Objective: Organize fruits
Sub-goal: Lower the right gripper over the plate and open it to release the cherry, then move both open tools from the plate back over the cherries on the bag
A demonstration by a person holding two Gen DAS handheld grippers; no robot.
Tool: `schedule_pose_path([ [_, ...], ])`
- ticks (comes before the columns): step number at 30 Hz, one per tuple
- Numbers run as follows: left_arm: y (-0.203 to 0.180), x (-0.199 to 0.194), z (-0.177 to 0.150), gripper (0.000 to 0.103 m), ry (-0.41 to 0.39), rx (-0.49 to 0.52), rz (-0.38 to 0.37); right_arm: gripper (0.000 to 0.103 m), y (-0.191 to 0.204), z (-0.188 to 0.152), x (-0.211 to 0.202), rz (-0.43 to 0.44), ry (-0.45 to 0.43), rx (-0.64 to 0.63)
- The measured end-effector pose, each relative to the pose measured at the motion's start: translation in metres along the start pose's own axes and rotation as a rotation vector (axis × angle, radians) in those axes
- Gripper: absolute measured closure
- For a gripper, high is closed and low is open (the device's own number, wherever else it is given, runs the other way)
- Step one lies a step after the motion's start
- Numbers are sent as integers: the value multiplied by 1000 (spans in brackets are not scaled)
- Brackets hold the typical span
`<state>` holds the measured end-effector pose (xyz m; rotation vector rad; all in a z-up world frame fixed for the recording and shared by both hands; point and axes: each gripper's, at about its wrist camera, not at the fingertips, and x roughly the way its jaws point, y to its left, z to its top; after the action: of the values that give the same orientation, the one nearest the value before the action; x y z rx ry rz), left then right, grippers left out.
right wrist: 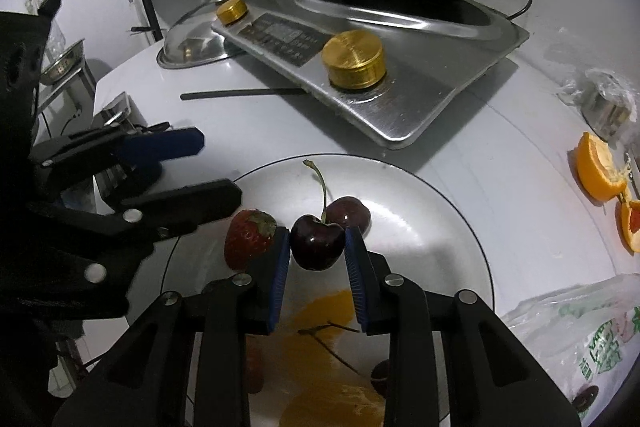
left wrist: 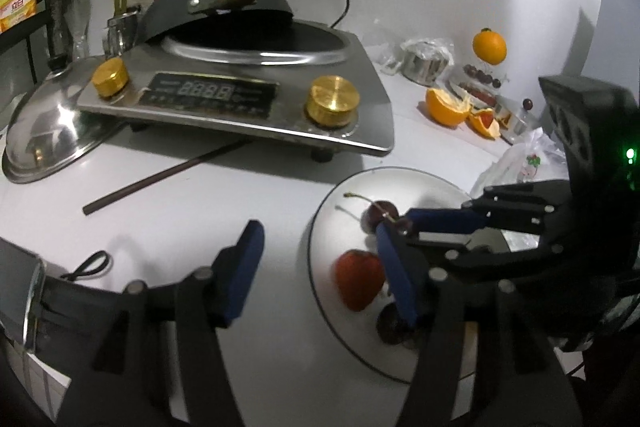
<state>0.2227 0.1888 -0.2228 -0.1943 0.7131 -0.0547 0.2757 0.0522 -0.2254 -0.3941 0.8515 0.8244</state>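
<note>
So the right claw (right wrist: 317,247) has its two blue pads squeezed on a dark cherry (right wrist: 317,247) with a long green stem, held over the middle of a shiny plate (right wrist: 452,227) on the white counter (right wrist: 280,131). In the right wrist view that's dead center of the frame. Just behind it on the plate sits a second cherry (right wrist: 350,213), and a strawberry (right wrist: 248,237) lies to the left, right next to the left-hand pad.

The left claw (left wrist: 324,267) is standing open with nothing between its fingers. In its own view one finger hangs over bare counter at lower center, and the other sits over the plate's left part. Near the bottom of that frame there's another dark round fruit (left wrist: 394,327) partly behind that finger, probably a cherry, but it's blurry.

The rest of the fruit is off at the right edge: peeled orange pieces (left wrist: 448,107) on the counter and a whole orange (left wrist: 489,46) above them. Upper half of both frames is a steel cooktop (left wrist: 240,99) with two gold knobs (left wrist: 331,101) and a black wok (left wrist: 224,15) on it. A chopstick (left wrist: 160,175) lies in front of it, and a steel lid (left wrist: 48,139) sits to the left.
</note>
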Motion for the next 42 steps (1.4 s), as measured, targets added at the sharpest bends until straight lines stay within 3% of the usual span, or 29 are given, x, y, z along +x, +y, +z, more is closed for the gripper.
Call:
schedule_pose_path([
  [18, -22, -30, -5, 42, -39, 33, 5, 69, 6, -15, -28, -36, -19, 0],
  [42, -100, -50, -8, 42, -56, 131, -19, 68, -24, -63, -103, -96, -113, 76],
])
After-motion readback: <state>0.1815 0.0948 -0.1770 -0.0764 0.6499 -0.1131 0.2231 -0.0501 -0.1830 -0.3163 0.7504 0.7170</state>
